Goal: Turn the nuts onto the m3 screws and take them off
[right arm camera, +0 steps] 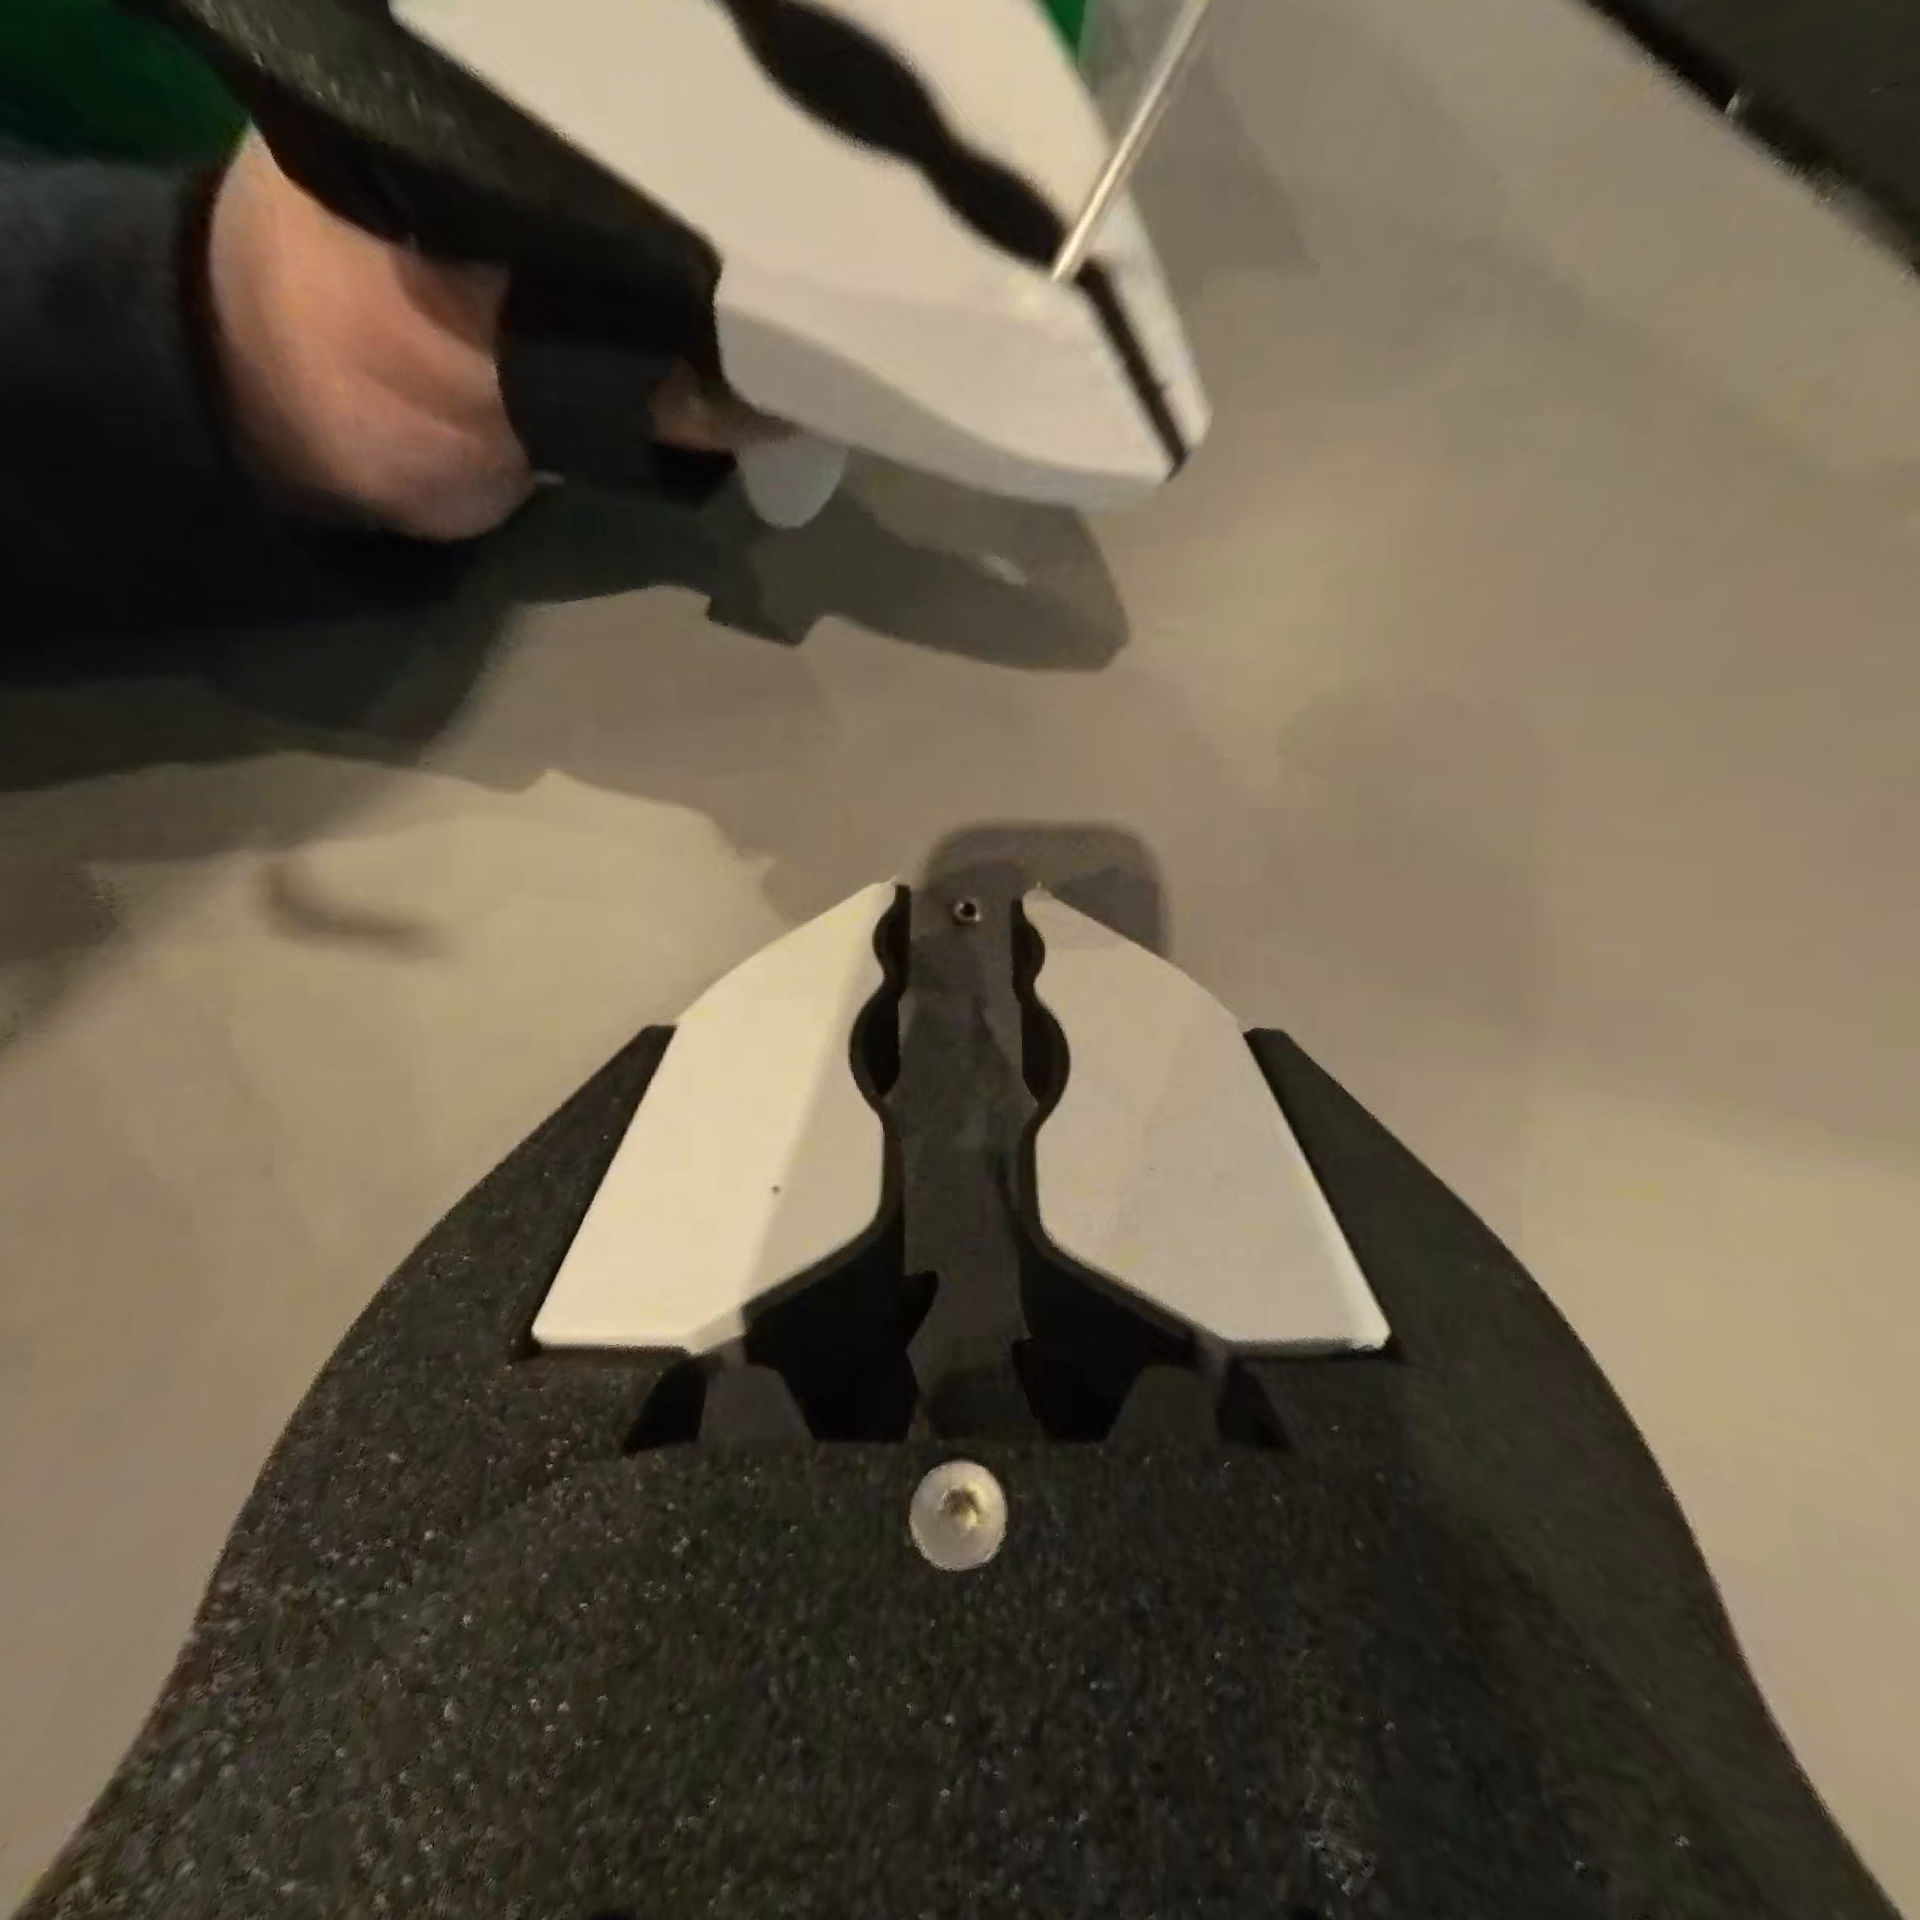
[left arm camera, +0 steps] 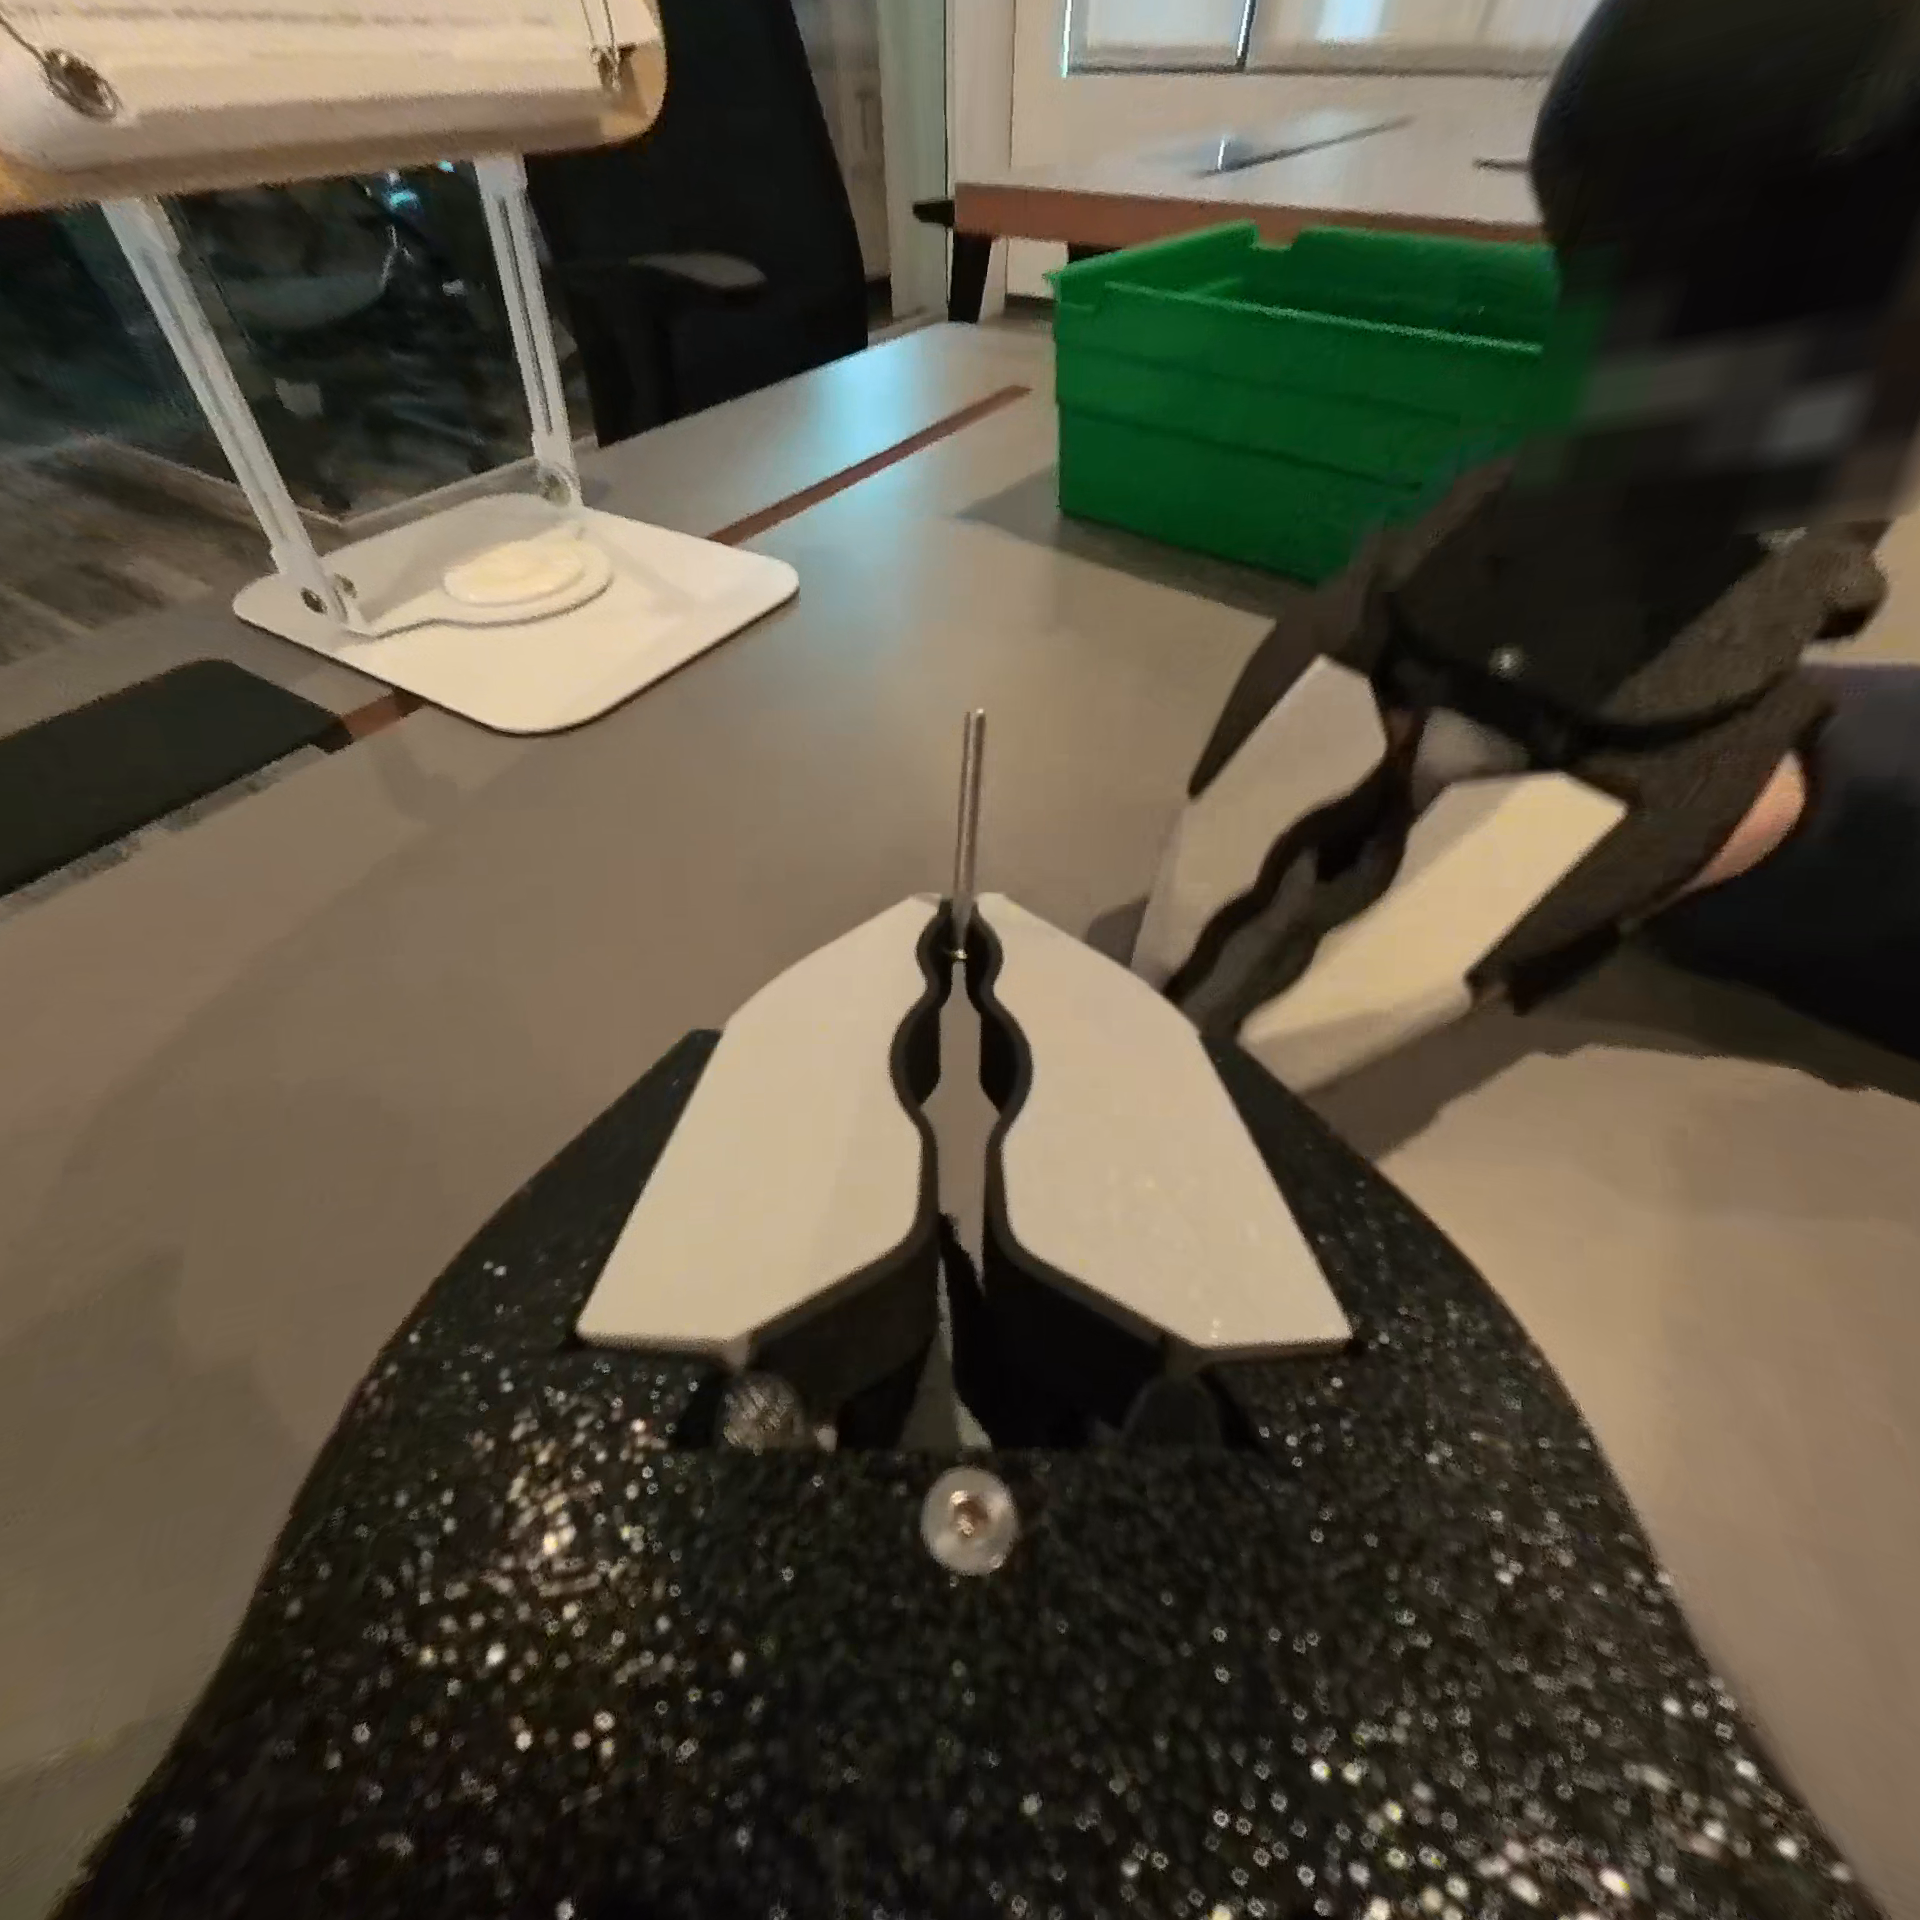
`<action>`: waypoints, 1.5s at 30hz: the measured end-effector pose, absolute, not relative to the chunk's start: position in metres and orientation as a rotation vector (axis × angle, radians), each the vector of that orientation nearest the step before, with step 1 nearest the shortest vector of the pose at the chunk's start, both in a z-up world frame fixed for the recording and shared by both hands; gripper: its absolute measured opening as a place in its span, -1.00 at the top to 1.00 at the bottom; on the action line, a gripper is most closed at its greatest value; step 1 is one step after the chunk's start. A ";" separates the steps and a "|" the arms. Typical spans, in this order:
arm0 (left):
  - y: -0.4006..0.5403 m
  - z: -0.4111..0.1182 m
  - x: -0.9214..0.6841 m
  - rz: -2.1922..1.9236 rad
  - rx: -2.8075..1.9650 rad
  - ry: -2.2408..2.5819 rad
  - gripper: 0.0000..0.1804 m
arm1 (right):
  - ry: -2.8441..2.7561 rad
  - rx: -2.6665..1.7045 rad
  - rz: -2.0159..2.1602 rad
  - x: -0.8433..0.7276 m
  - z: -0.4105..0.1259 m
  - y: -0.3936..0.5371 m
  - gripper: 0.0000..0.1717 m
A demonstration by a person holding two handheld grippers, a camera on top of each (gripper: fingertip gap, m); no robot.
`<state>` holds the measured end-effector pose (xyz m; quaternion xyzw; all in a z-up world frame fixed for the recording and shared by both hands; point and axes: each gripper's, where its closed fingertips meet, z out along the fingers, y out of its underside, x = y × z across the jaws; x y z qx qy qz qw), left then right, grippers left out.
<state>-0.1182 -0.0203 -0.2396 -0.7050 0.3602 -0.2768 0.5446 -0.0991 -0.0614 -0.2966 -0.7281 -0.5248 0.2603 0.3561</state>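
Note:
My left gripper (left arm camera: 961,920) is shut on a long thin metal screw (left arm camera: 971,800). It grips the screw near its lower end, and the shaft points up and away from the fingertips. The right wrist view shows the same gripper (right arm camera: 1132,343) with the screw (right arm camera: 1132,135) sticking out. My right gripper (right arm camera: 966,899) is open, tips low over the grey table (right arm camera: 1455,727). A small metal nut (right arm camera: 966,911) lies on the table between its fingertips, and neither pad touches it. In the left wrist view the right gripper (left arm camera: 1205,997) points down at the table, right of the left one.
Stacked green bins (left arm camera: 1299,416) stand at the back right. A white stand (left arm camera: 520,623) holding a board is at the back left. A black pad (left arm camera: 135,758) lies at the left edge. A person's hand (right arm camera: 353,384) holds the left gripper. Tip to tip, the grippers are about 7 centimetres apart.

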 end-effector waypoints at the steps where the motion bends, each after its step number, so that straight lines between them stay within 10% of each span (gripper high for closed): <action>1: -0.018 -0.238 -0.116 -0.661 -1.657 0.853 0.99 | -1.360 -1.901 0.652 -0.100 -0.300 -0.061 0.79; 45: -0.036 -0.245 -0.107 -0.703 -1.625 0.963 0.98 | -1.216 -2.060 0.465 -0.101 -0.311 -0.058 0.85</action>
